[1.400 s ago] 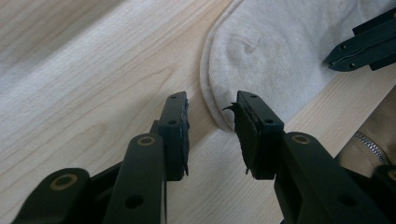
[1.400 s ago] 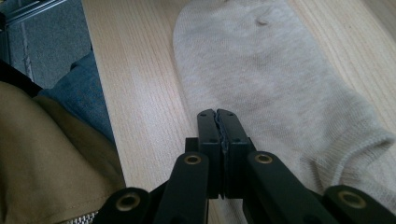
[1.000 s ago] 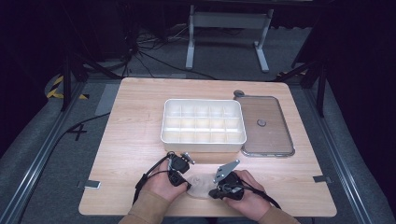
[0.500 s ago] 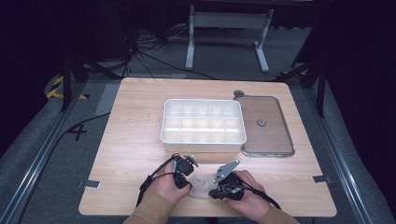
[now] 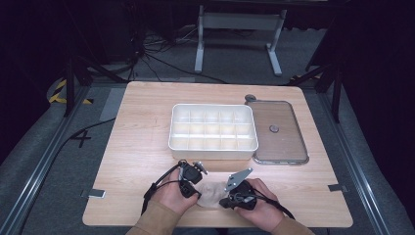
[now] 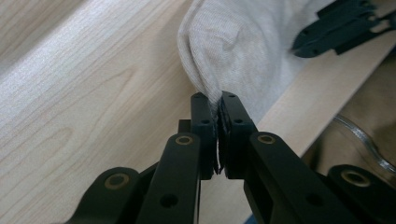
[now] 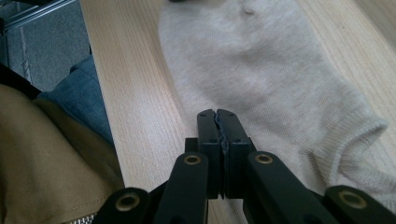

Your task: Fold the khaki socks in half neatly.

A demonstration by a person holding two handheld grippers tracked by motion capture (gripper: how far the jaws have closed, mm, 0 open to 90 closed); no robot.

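A beige sock [image 5: 210, 195] lies flat near the table's front edge, between my two grippers. My left gripper [image 6: 215, 100] is at the sock's [image 6: 243, 42] left end. Its jaws have just been closing and now pinch a fold of the fabric. From the right, my right gripper [image 7: 218, 114] is shut on the edge of the sock [image 7: 271, 70], low over the wood. In the high view the left gripper [image 5: 194, 192] and the right gripper [image 5: 224, 199] face each other across the sock. The right gripper's black jaws [image 6: 345, 28] show at the top right of the left gripper view.
A white compartment tray [image 5: 213, 147] stands at mid table, just behind the hands. A clear lid [image 5: 288, 142] with a small knob lies flat to its right. The table's front edge runs right under the forearms, and a tan sleeve [image 7: 42, 158] sits close to the right gripper.
The left gripper's jaws went from wide apart to closed on the sock's end, with the hand shifting only slightly. The right gripper kept still and stayed shut.
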